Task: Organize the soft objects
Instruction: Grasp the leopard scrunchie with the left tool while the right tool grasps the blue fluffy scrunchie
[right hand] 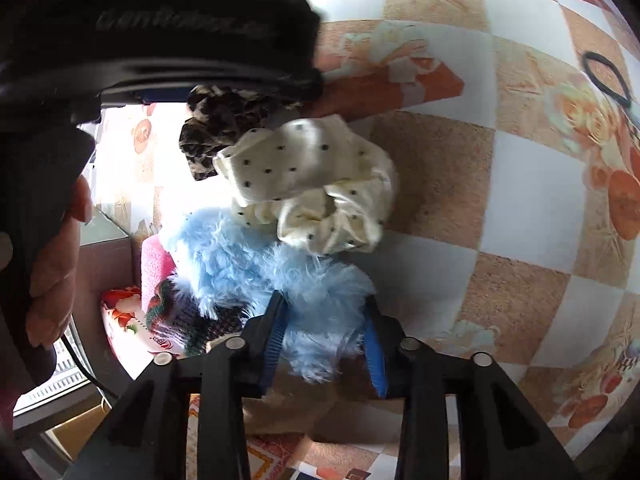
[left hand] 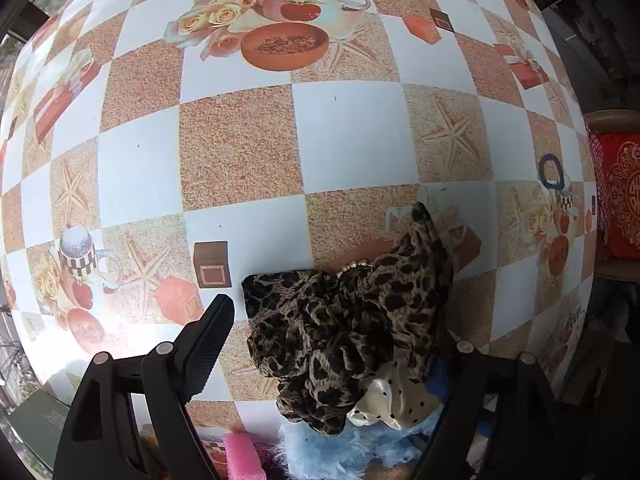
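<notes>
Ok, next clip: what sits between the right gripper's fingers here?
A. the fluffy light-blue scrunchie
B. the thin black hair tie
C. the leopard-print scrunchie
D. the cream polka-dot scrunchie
A. In the right wrist view the right gripper has its blue-padded fingers on either side of the fluffy light-blue scrunchie, while the cream polka-dot scrunchie lies farther out, beyond the fingertips.

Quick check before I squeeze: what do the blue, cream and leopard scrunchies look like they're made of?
Blue scrunchie: long-pile faux fur by the look, matte, with wispy fibres sticking out. Cream scrunchie: likely satin, given its sheen on the folds, printed with small dark dots. Leopard scrunchie: thin, chiffon-like woven fabric, matte and finely crumpled; exact fibre unclear.
</notes>
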Action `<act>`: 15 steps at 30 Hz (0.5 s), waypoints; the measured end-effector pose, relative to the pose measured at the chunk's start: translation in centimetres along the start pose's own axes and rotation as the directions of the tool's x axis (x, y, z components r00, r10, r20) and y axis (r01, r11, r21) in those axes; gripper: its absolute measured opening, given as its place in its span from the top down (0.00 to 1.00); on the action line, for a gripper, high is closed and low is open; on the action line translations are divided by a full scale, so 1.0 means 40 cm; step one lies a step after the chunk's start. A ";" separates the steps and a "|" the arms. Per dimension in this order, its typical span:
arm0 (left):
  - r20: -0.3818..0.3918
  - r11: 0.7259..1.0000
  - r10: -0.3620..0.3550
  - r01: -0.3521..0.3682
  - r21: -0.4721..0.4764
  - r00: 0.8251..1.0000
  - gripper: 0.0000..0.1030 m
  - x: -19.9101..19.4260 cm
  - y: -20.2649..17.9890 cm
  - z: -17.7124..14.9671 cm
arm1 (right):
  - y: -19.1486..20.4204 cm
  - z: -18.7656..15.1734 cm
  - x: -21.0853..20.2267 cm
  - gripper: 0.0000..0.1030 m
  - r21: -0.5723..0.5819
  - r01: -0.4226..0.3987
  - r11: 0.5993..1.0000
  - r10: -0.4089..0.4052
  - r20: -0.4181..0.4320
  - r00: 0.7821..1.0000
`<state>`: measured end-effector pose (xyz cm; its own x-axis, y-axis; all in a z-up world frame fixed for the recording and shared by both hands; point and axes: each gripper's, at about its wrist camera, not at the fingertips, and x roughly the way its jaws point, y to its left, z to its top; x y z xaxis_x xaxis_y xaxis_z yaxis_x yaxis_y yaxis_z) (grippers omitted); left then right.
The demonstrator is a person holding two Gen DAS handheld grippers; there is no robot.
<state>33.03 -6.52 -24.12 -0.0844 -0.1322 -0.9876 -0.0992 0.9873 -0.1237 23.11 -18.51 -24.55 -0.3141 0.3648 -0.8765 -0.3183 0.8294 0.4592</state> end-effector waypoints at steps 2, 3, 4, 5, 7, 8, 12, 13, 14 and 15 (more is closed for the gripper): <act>0.007 1.000 -0.016 0.016 0.016 1.000 0.40 -0.011 -0.006 0.000 | -0.060 -0.033 -0.033 0.71 0.060 0.024 0.998 -0.025 0.030 0.999; 0.013 1.000 -0.016 0.016 0.025 1.000 0.43 -0.015 -0.009 -0.001 | -0.095 -0.053 -0.048 0.71 0.093 0.041 0.995 -0.045 0.035 0.998; 0.020 0.999 -0.023 0.023 0.033 1.000 0.50 -0.020 -0.010 0.000 | -0.134 -0.074 -0.062 0.71 0.130 0.061 0.990 -0.067 0.038 0.997; 0.022 0.999 -0.025 0.024 0.036 0.999 0.53 -0.027 -0.012 0.003 | -0.173 -0.096 -0.074 0.71 0.167 0.080 0.983 -0.087 0.035 0.996; 0.021 0.999 -0.020 0.019 0.034 1.000 0.53 -0.030 -0.007 0.007 | -0.244 -0.140 -0.098 0.70 0.236 0.112 0.965 -0.124 0.033 0.992; 0.019 0.999 -0.025 0.025 0.028 0.999 0.53 -0.033 -0.005 0.005 | -0.266 -0.157 -0.111 0.70 0.254 0.106 0.961 -0.120 0.042 0.992; 0.015 0.999 -0.044 0.044 0.006 0.999 0.52 -0.032 0.012 0.007 | -0.238 -0.193 -0.169 0.13 0.176 0.136 0.975 -0.157 0.114 0.981; 0.014 0.999 -0.046 0.046 0.003 0.999 0.52 -0.032 0.018 0.005 | -0.208 -0.194 -0.185 0.13 0.111 0.155 0.982 -0.170 0.147 0.974; 0.015 0.999 -0.047 0.047 0.002 0.999 0.52 -0.032 0.018 0.008 | -0.170 -0.193 -0.192 0.13 0.034 0.185 0.982 -0.188 0.170 0.967; 0.018 0.999 -0.046 0.046 0.003 0.999 0.52 -0.021 0.032 -0.007 | -0.132 -0.191 -0.192 0.13 -0.047 0.222 0.974 -0.210 0.184 0.960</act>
<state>32.71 -5.18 -23.43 -0.0623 -0.1758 -0.9825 -0.1001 0.9805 -0.1691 20.38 -28.91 -19.16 -0.0702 0.2538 -0.9647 -0.4221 0.8687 0.2593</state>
